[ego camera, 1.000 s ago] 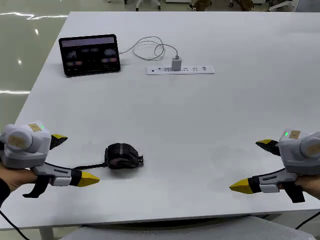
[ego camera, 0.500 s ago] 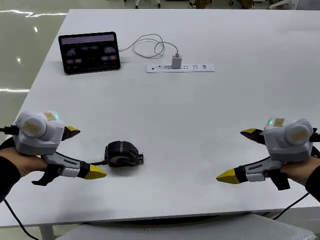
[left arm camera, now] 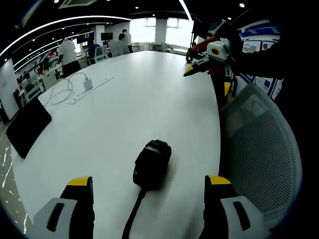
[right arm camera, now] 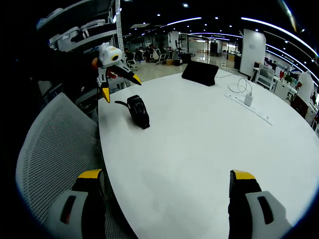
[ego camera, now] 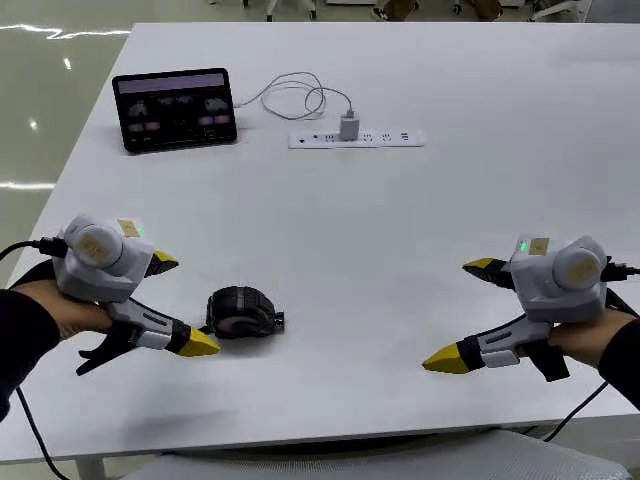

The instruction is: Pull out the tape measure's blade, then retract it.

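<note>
Tape measure (ego camera: pixel 243 312) sat just ahead of the left gripper (ego camera: pixel 185 304), in line with the gap between its jaws; jaws wide apart, nothing held, no contact; case looked hard, dense, likely slick (rounded plastic), so best clamped across the flat sides; right gripper (ego camera: pixel 458 313) well off, jaws equally wide, empty.

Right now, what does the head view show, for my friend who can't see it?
A black tape measure lies on a white table, just in front of the open left gripper. The right gripper, also open, is held well off to the other side. A tablet and power strip sit farther back.
</note>
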